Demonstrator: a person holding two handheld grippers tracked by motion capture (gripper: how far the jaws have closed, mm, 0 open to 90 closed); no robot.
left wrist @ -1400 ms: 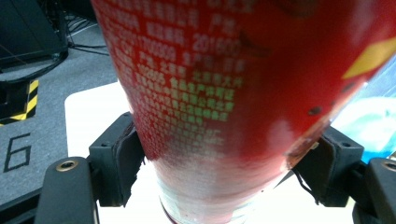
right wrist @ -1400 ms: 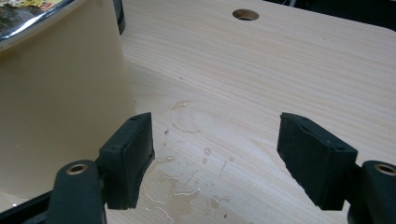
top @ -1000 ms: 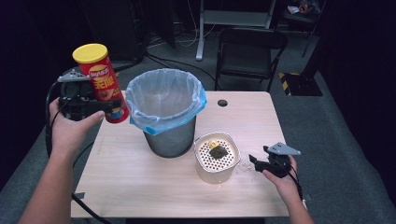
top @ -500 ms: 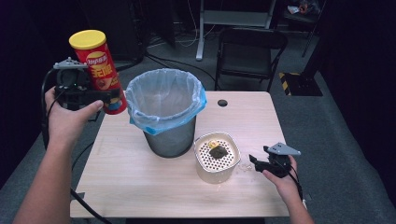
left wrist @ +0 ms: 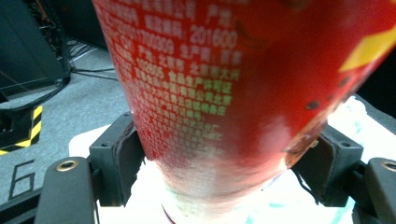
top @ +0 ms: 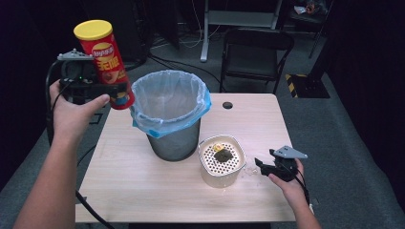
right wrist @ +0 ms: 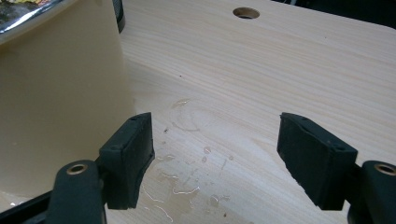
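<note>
A red chip can (top: 106, 63) with a yellow lid is held up in the air, left of the bin's rim and tilted slightly. My left gripper (top: 114, 89) is shut on its lower part; in the left gripper view the can (left wrist: 233, 93) sits squeezed between both black pads (left wrist: 122, 158). The grey bin (top: 170, 114) with a blue-edged clear liner stands mid-table. A cream strainer container (top: 221, 160) holding dark scraps sits right of the bin. My right gripper (top: 261, 165) rests open on the table beside the container (right wrist: 56, 88), with nothing between its jaws (right wrist: 217, 158).
The wooden table (top: 143, 191) has a round cable hole (top: 227, 105) at the back right and water drops (right wrist: 187, 182) near the right gripper. A black folding chair (top: 255, 52) stands behind the table. Cables trail at the table's left.
My left gripper has lifted the chip can higher and slightly toward the bin. The right gripper has stayed still.
</note>
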